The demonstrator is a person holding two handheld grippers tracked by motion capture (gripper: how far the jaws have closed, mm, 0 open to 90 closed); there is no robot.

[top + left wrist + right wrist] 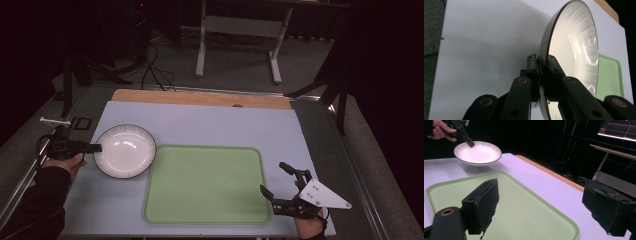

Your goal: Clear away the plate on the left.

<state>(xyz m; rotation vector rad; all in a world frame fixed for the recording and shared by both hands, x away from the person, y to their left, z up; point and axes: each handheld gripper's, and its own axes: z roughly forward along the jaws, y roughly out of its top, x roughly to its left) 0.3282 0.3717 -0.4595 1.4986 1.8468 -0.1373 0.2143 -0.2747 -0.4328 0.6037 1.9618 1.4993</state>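
White ribbed bowl [125,150] hangs just off the pale blue table [210,122], its right edge over the left rim of the green tray [205,184]. At the bowl's nine o'clock edge, the left gripper [95,148] has its jaws clamped on the rim. The tray lies at three o'clock from that gripper. At the tray's four o'clock corner, the right gripper [274,181] waits wide open, holding nothing.

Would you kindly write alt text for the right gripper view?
A white ribbed bowl hangs above the table, its rim pinched by the left claw. Nearer, the right claw's jaws stand open over a green tray.
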